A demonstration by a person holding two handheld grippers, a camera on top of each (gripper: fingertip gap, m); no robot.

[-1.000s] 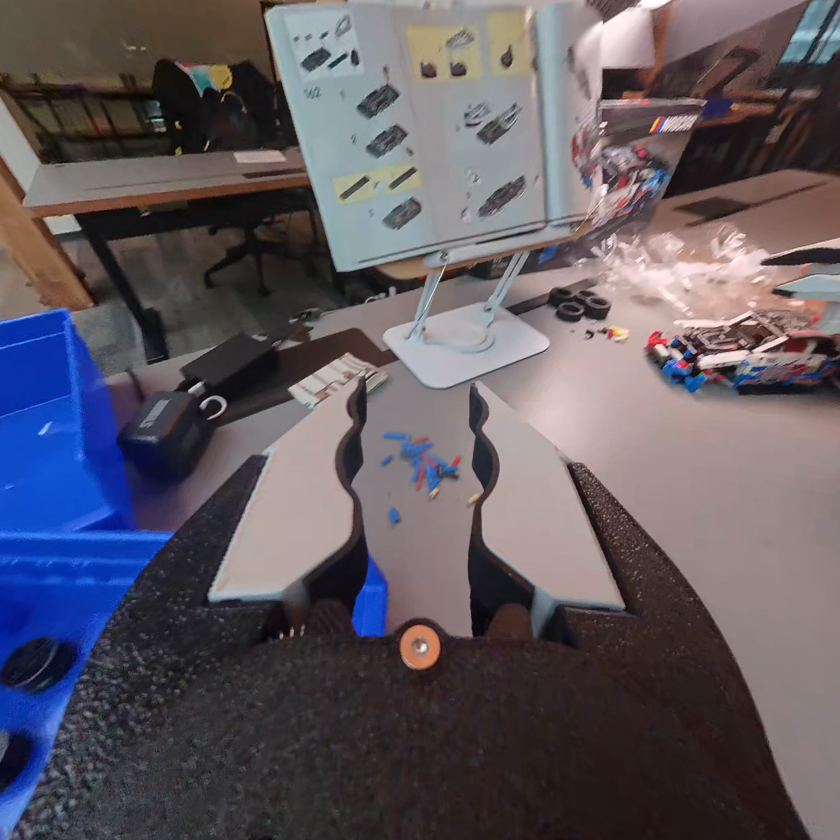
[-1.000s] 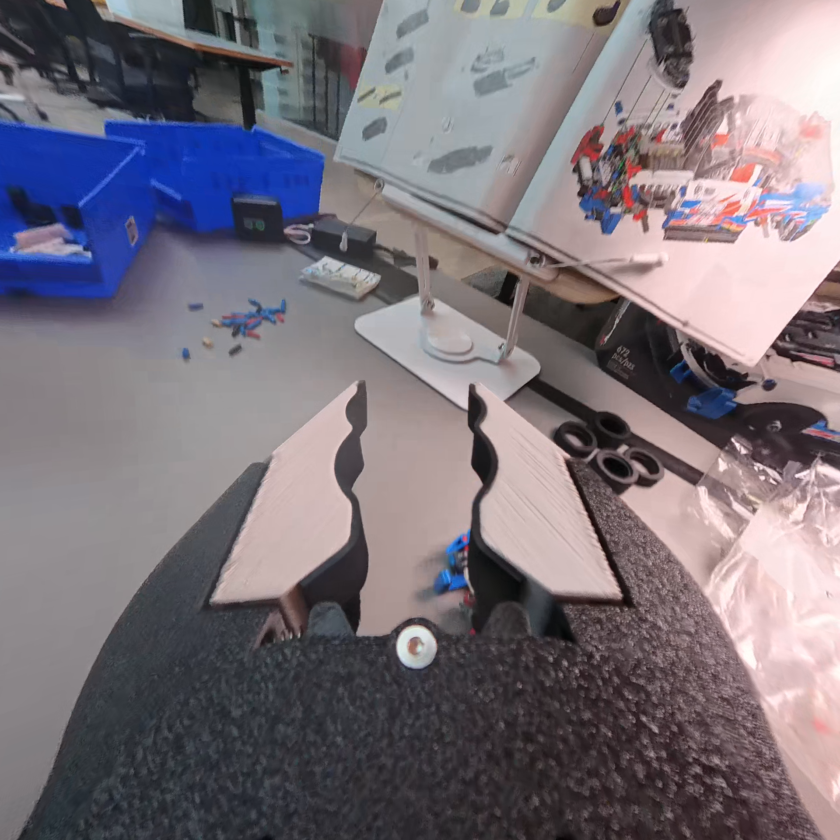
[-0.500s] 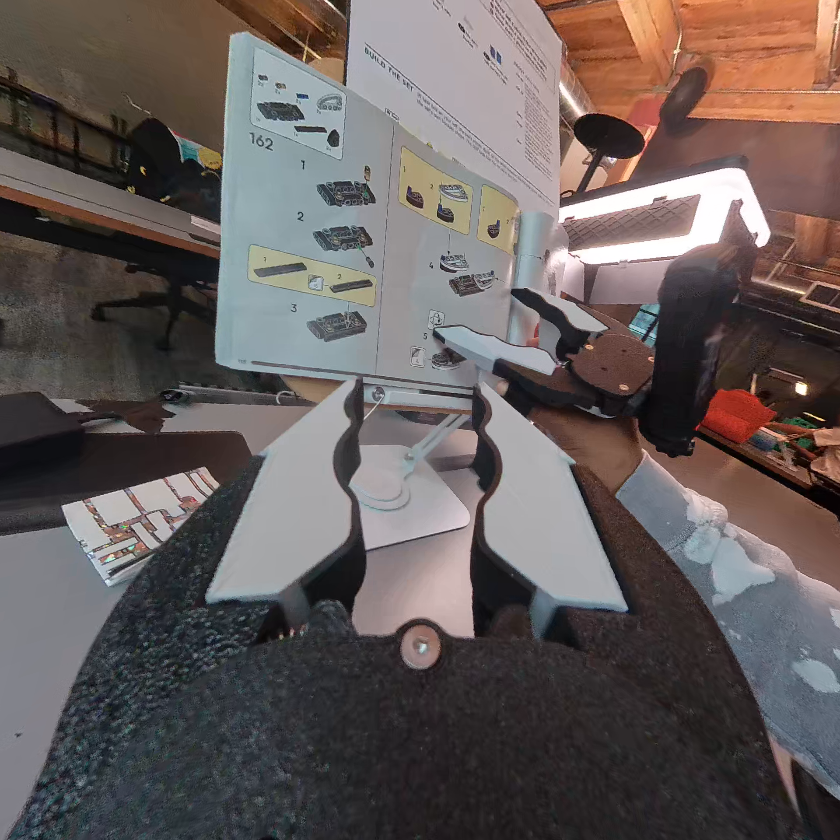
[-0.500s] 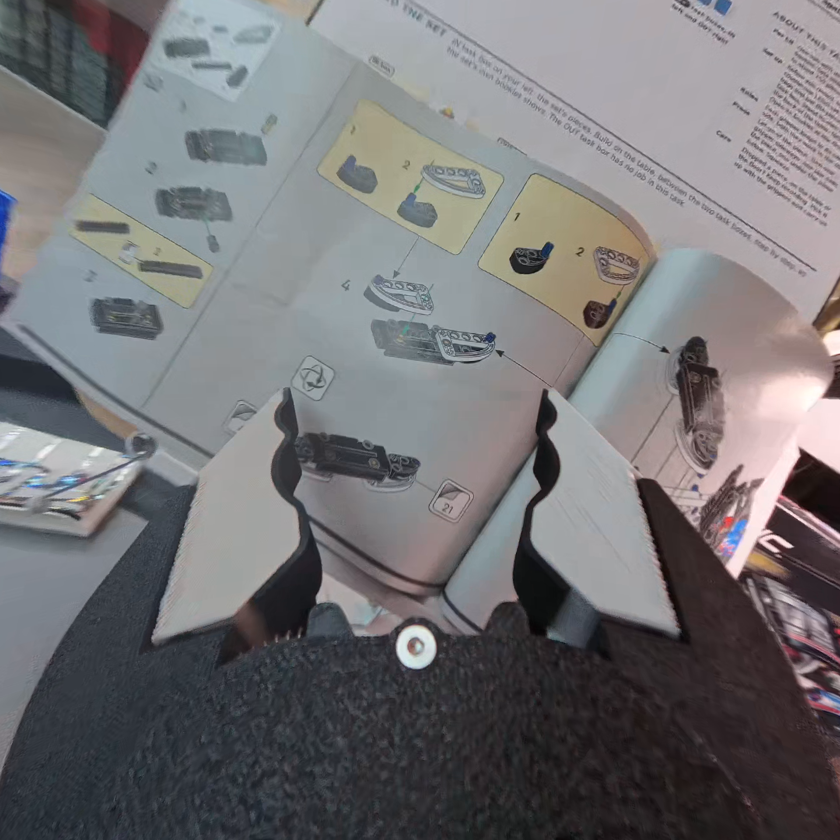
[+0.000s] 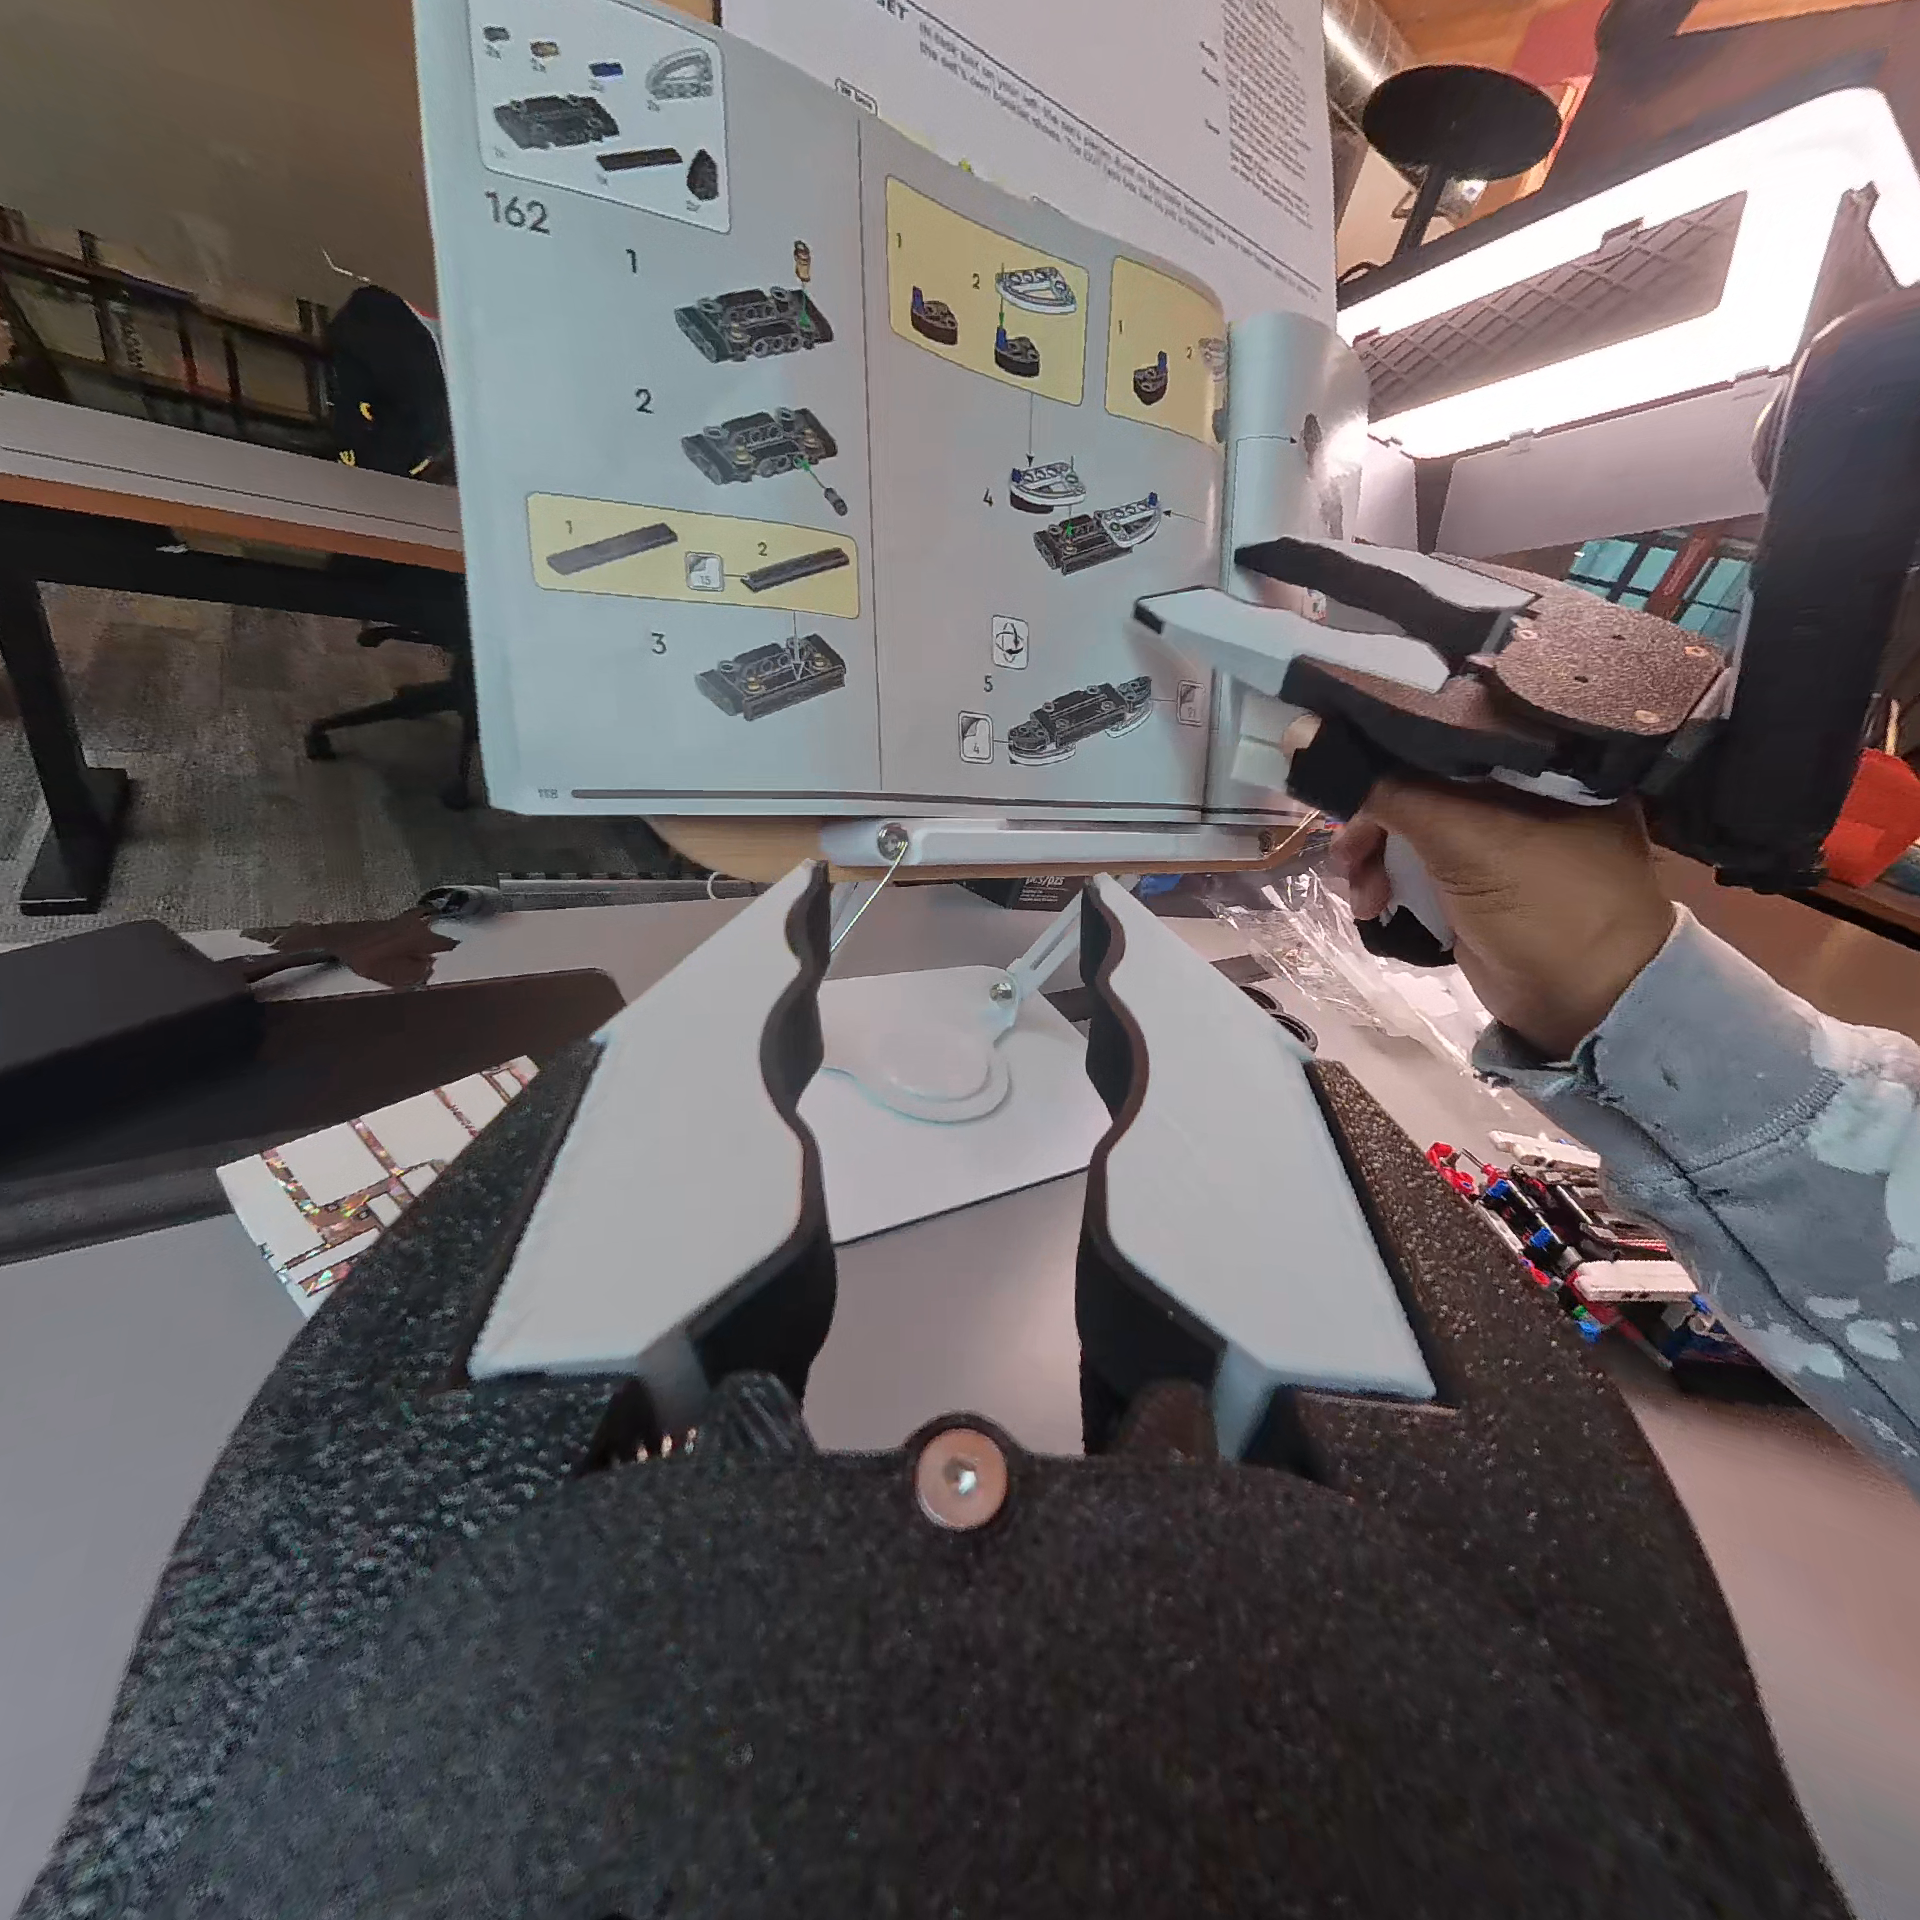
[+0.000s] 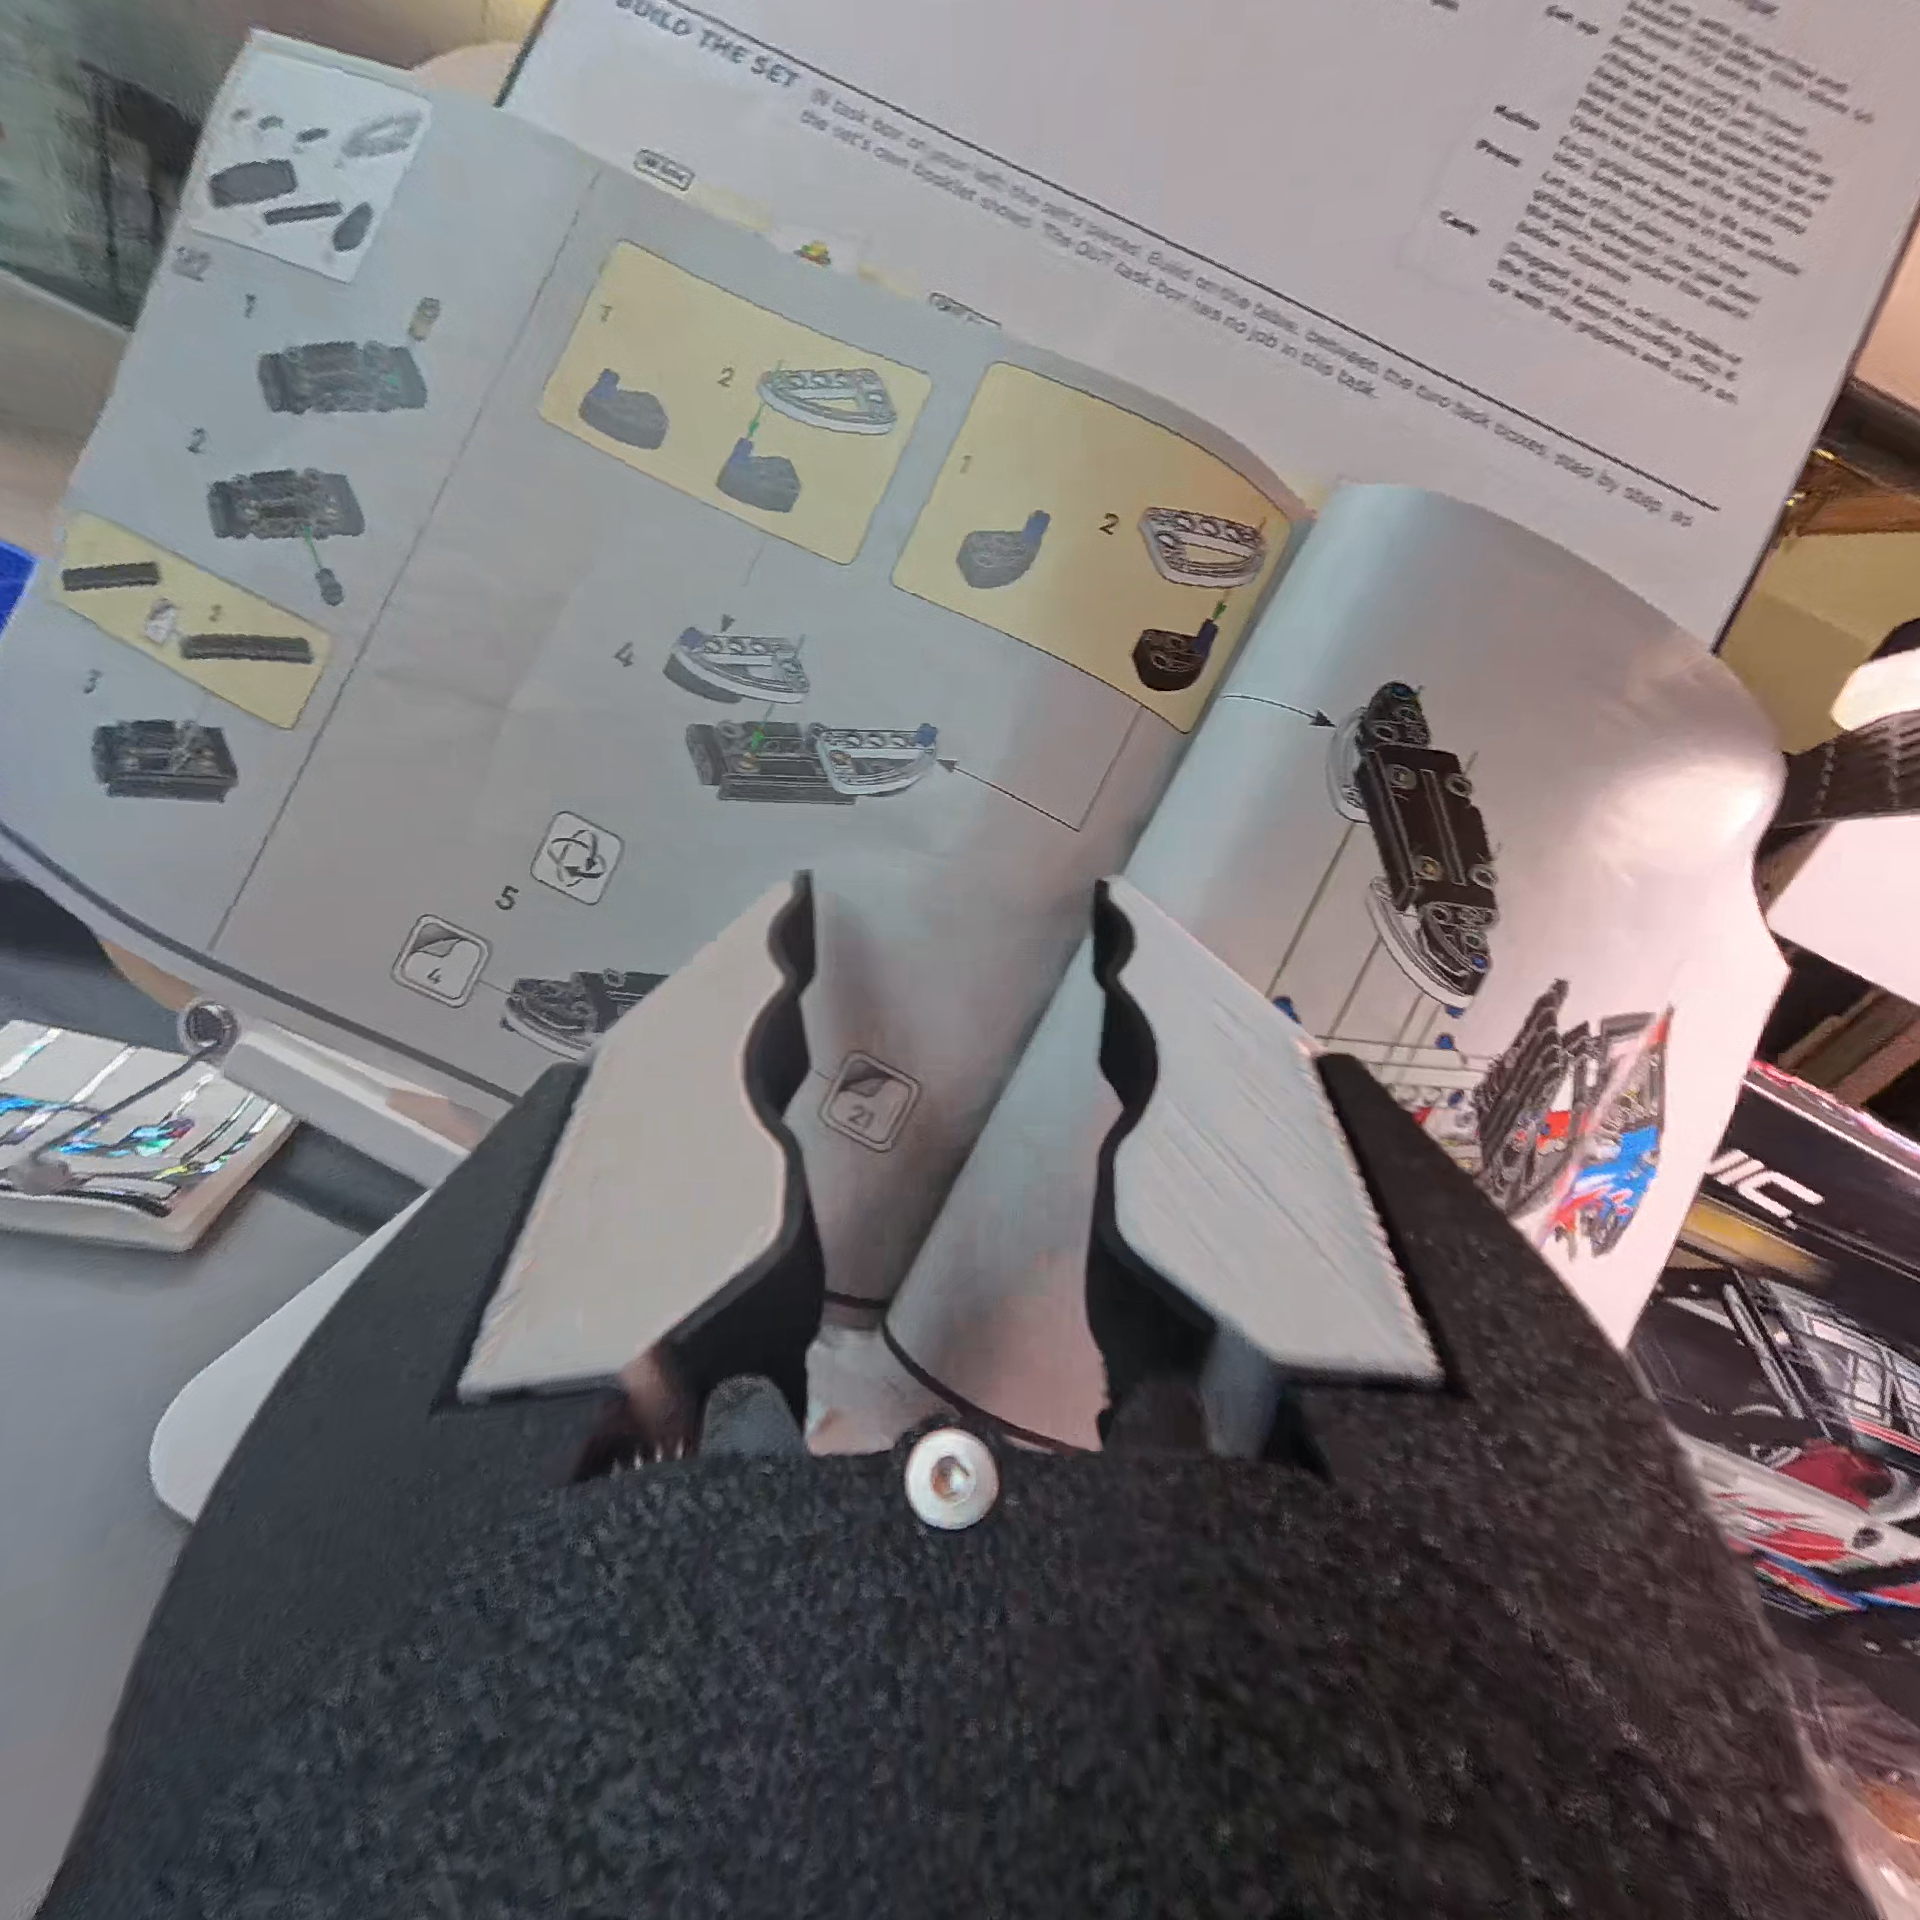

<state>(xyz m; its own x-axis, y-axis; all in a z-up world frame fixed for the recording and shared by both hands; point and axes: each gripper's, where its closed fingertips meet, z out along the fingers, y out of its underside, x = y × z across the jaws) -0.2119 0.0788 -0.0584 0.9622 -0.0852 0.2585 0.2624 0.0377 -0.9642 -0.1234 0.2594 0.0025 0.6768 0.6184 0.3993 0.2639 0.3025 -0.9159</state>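
Observation:
An open instruction booklet (image 5: 831, 468) stands on a white tilted book stand (image 5: 1039, 844). Its right-hand page (image 6: 1455, 644) curls up and forward. My right gripper (image 6: 951, 894) is open with its jaws on either side of that curled page near the lower edge, and the page passes between its fingers. In the left wrist view the right gripper (image 5: 1216, 587) is held by a hand (image 5: 1507, 894) at the booklet's right edge. My left gripper (image 5: 945, 904) is open and empty, pointing at the stand just below the booklet.
The stand's white base (image 5: 935, 1122) sits on the grey table. A shiny sticker sheet (image 5: 343, 1184) and a black mat (image 5: 312, 1039) lie left. A part-built toy car (image 5: 1558, 1236), plastic bags (image 5: 1309, 956) and a printed box (image 6: 1818, 1403) are right. A printed sheet (image 6: 1247, 156) stands behind the booklet.
Both grippers rose from the table toward the booklet. The right gripper opened wide, moved onto the curled right page and narrowed partway around it. The left gripper's opening has not changed.

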